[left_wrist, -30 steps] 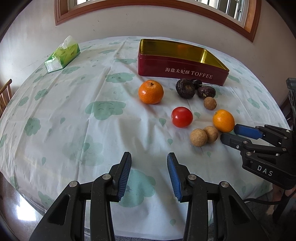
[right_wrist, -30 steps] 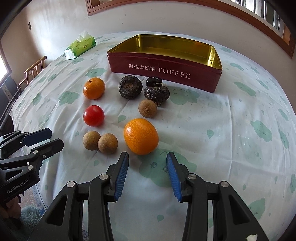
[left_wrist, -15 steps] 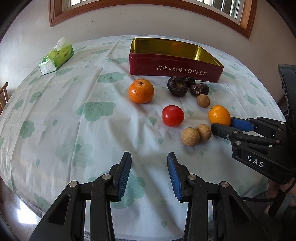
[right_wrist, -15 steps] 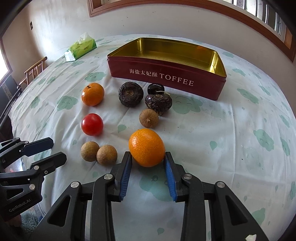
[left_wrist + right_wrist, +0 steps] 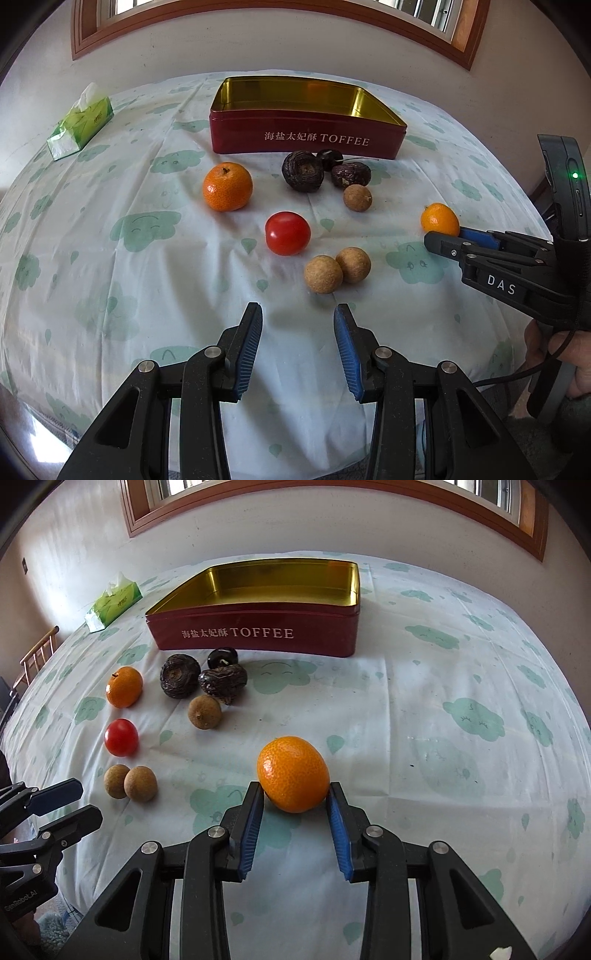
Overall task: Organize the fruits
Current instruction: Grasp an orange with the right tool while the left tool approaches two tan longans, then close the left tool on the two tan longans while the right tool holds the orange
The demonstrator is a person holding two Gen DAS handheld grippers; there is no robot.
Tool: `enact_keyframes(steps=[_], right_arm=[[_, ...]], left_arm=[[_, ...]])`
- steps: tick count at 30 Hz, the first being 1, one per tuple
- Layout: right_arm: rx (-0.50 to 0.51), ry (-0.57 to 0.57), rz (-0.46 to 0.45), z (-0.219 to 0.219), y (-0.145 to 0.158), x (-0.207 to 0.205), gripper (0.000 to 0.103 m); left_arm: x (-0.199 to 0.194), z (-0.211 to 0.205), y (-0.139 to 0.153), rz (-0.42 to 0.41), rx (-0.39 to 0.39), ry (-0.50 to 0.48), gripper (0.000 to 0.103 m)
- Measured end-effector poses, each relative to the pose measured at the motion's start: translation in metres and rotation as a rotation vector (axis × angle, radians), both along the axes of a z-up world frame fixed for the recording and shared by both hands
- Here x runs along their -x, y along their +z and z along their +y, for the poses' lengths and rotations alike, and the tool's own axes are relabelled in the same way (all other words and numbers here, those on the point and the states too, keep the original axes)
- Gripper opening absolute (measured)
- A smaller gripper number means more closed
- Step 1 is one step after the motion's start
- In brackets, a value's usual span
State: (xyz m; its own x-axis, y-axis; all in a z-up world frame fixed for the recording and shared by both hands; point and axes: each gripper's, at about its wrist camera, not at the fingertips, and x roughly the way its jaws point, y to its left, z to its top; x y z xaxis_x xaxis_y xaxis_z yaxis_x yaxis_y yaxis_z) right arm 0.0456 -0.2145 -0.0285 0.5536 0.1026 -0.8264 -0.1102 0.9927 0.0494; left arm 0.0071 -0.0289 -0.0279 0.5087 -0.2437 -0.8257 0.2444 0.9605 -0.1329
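We log one red toffee tin [image 5: 258, 635] toward the bench's [image 5: 443, 760] far edge, gold interior bare. Our right gripper [image 5: 295, 805] clamps an orange [image 5: 293, 773] near the front edge. Our left gripper [image 5: 298, 345] stands parted, holding nothing.

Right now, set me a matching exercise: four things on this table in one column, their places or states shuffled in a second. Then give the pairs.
1. oval orange
2. toffee tin
3. tomato
4. left hand-held gripper

A. open, holding nothing
B. between the fingers of the right hand-held gripper
C. no fruit inside
D. on the cloth, between the round orange and the two touching longans

Pairs: 1-B, 2-C, 3-D, 4-A
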Motion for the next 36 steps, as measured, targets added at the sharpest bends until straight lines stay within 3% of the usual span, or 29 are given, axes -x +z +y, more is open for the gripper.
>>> enact_keyframes(steps=[13, 36], right_arm=[[-0.013, -0.042, -0.011, -0.019, -0.001, 0.004, 0.033], [-0.071, -0.042, -0.025, -0.026, -0.001, 0.006, 0.033]], left_arm=[[-0.015, -0.038, 0.003, 0.001, -0.018, -0.062, 0.042], [-0.038, -0.063, -0.011, 0.003, -0.099, -0.027, 0.051]])
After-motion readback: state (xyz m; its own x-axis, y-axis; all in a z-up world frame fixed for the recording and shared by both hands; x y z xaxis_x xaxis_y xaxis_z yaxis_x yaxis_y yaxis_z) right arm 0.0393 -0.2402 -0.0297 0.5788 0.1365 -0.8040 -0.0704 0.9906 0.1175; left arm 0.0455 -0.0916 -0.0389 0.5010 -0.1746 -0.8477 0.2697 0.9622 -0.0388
